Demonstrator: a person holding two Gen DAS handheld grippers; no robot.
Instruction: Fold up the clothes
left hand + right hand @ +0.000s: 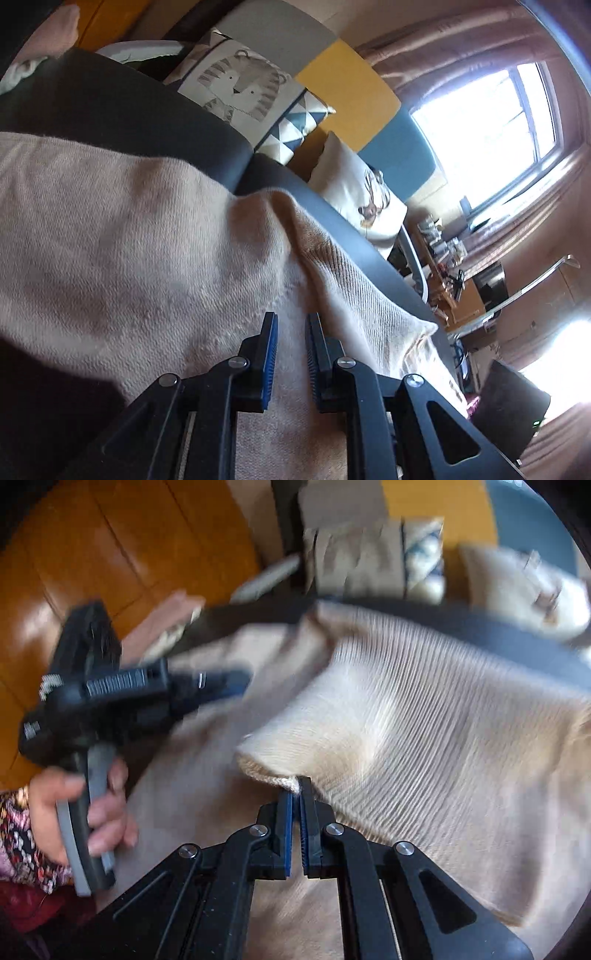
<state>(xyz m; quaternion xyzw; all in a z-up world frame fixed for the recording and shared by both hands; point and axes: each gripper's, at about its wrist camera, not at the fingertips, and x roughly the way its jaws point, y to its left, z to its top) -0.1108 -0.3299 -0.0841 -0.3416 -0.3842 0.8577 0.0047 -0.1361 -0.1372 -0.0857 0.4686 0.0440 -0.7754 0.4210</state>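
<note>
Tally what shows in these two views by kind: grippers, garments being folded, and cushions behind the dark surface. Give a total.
Grippers: 2, the left gripper with jaws apart and the right gripper clamped on a ribbed hem.
Garments: 1, the beige knit sweater.
Cushions: 2, the tiger cushion and the deer cushion.
Total: 5
</note>
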